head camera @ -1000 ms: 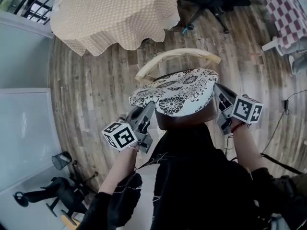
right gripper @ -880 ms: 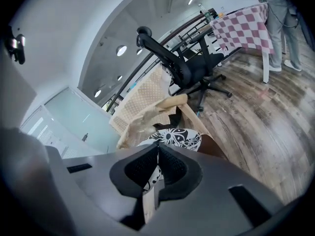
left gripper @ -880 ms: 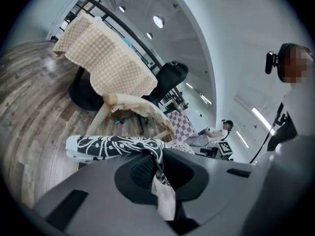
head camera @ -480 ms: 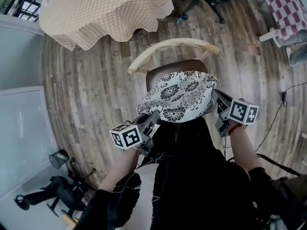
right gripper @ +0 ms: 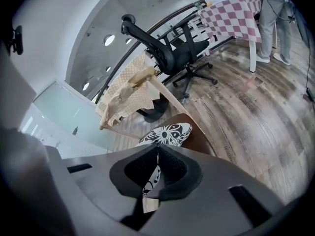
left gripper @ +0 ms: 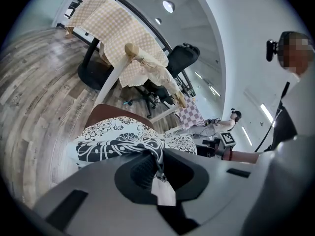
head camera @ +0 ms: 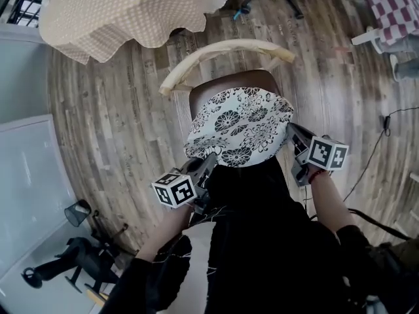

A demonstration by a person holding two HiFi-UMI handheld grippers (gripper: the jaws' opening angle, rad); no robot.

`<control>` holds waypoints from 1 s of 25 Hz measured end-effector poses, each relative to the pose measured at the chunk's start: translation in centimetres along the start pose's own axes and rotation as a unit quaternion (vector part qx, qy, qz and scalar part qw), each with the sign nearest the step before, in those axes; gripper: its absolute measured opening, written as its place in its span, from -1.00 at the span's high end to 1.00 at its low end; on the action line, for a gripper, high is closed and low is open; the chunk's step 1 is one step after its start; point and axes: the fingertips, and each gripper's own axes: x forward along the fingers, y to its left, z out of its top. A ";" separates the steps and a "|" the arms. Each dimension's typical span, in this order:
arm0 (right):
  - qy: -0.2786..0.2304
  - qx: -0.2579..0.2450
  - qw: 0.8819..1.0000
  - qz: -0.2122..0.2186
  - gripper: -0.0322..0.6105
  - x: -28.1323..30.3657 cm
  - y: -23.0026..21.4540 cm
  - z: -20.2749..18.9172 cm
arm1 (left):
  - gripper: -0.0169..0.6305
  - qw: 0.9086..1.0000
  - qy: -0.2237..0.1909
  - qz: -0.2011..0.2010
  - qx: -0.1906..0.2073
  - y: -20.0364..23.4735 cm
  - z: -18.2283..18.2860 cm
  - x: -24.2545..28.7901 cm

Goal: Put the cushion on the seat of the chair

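Floor (head camera: pixel 118 129): wood planks, carrying everything in the scene.
Tabletop (head camera: pixel 131 5): draped in a beige dotted cloth and standing beyond the chair, well apart from the work.
Chair (head camera: pixel 222 52): pale curved backrest is facing the person, with the seat between the backrest and the person's body.
Seat (head camera: pixel 222 85): brown, showing only as a strip at the far edge, next to the backrest. The rest is lying under the cushion.
Cushion (head camera: pixel 242 123): white with black flower print, lying over the seat. Its far part is looking settled on the brown surface in the right gripper view (right gripper: pixel 167 132). Its near edge is being held up, so I cannot tell whether full contact has been made.
Left claw (head camera: pixel 208 159): pressed together and pinching the near-left corner; the fabric is bunching between its jaws (left gripper: pixel 150 163).
Right claw (head camera: pixel 290 131): pressed together and pinching a thin fold of the right edge (right gripper: pixel 156 168).
Key relation: the cushion is extending straight ahead of both claws toward the backrest, its long axis running from person to backrest. Neither hand is clearly nearer.
Judgement: placement is looking nearly done. The near edge is likely needing lowering, then both pinches releasing.
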 end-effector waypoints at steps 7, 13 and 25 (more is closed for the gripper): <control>0.029 -0.010 0.999 -0.013 0.84 0.2 -2.6 -2.0 | 0.84 1.000 0.016 0.018 -0.009 0.5 -3.2 0.8; 0.057 -0.043 0.997 -0.009 0.84 1.1 -3.6 -2.3 | 0.84 0.998 0.018 0.046 -0.027 1.1 -6.7 1.6; 0.149 -0.139 0.979 0.024 0.84 2.7 -6.9 -1.7 | 0.84 0.986 -0.075 0.126 -0.079 1.7 -9.6 4.6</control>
